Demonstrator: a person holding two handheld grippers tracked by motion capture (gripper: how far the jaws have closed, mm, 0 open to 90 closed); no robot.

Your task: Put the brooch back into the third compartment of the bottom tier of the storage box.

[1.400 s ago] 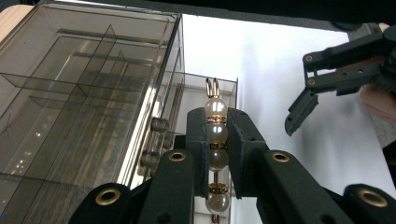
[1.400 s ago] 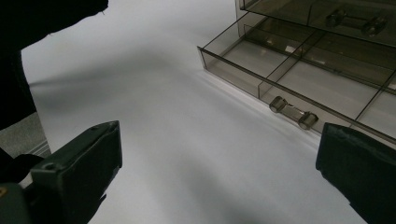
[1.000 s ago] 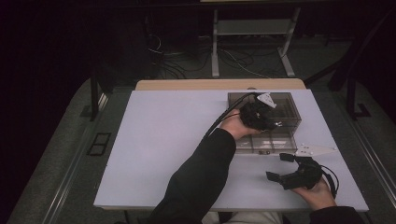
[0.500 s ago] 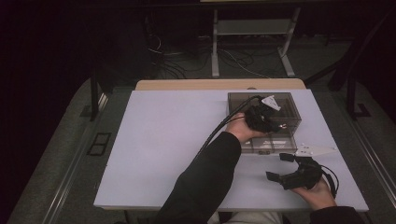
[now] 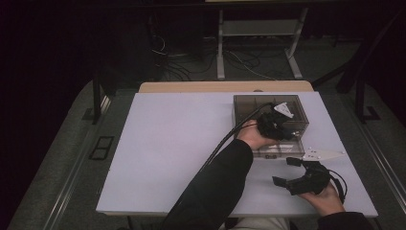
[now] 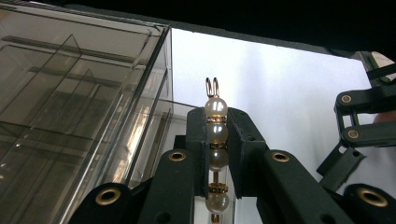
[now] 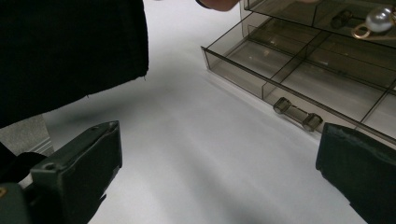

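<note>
where the white table (image 5: pixel 167 143) meets dark floor, left hand-held gripper (image 6: pixel 217 140) clamps pearl earring (image 6: pixel 216 135), right hand-held gripper (image 7: pixel 219 177) wide open

White table (image 5: pixel 167 143) on grey floor (image 5: pixel 57 158); dark room, cables (image 5: pixel 239 60) behind.

The left claw (image 5: pixel 280 125), clamped on a string of white pearl beads with gold spacers (image 6: pixel 217 140), has sunk a little and drifted slightly toward the near front of the smoked, see-through plastic drawer box (image 5: pixel 297 111), so it now sits lower over the box's pulled-out drawer (image 5: pixel 282 151) than 1 second ago.
</note>
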